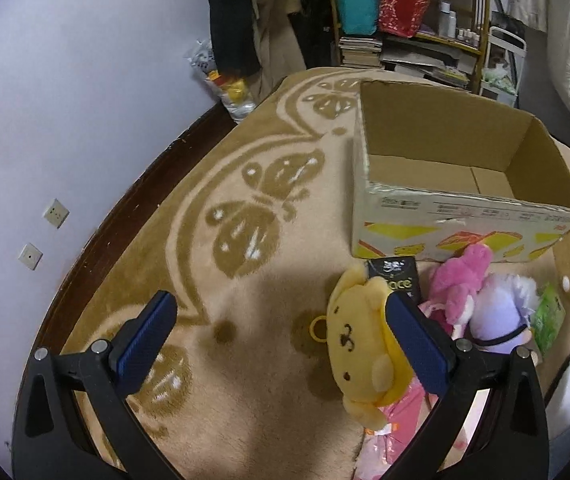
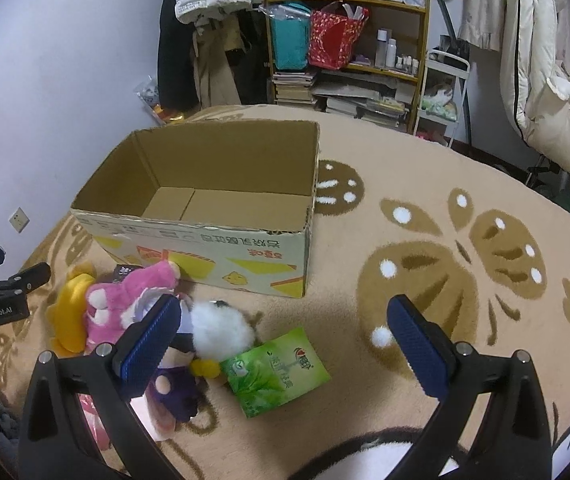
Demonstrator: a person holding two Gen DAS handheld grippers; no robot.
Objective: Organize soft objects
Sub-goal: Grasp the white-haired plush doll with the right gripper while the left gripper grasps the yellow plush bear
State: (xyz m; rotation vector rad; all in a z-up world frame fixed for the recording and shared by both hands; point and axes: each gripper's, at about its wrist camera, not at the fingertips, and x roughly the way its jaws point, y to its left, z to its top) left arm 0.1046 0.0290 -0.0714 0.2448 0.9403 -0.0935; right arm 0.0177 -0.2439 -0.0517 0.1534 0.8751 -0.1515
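**Soft toys heaped before an open box, both grippers spread wide**

A beige pile blanket with brown butterfly shapes (image 2: pixel 417 264) covers the whole work surface. On it stands an open brown cardboard box with yellow print on its near wall (image 2: pixel 213 216), nothing visible inside.

Just in front of the box's near wall lies a cluster of soft things. The round yellow plush dog with a drawn face (image 1: pixel 359 344) is at the left end of the cluster; in the left wrist view it sits just inside the right blue pad, which overlaps its edge. Beside it lies a pink plush toy (image 2: pixel 121 300), its top touching the box wall. Next comes a purple plush doll with a fluffy white head (image 2: pixel 213 328), partly behind the left pad in the right wrist view. A flat green tissue packet (image 2: pixel 275 368) lies just right of the doll, between the right gripper's pads. A small black carton with pale lettering (image 1: pixel 397 280) leans between the yellow dog and the box.

The left gripper (image 1: pixel 281 340) is spread apart, grasping nothing. The right gripper (image 2: pixel 283 348) is likewise spread, holding nothing.
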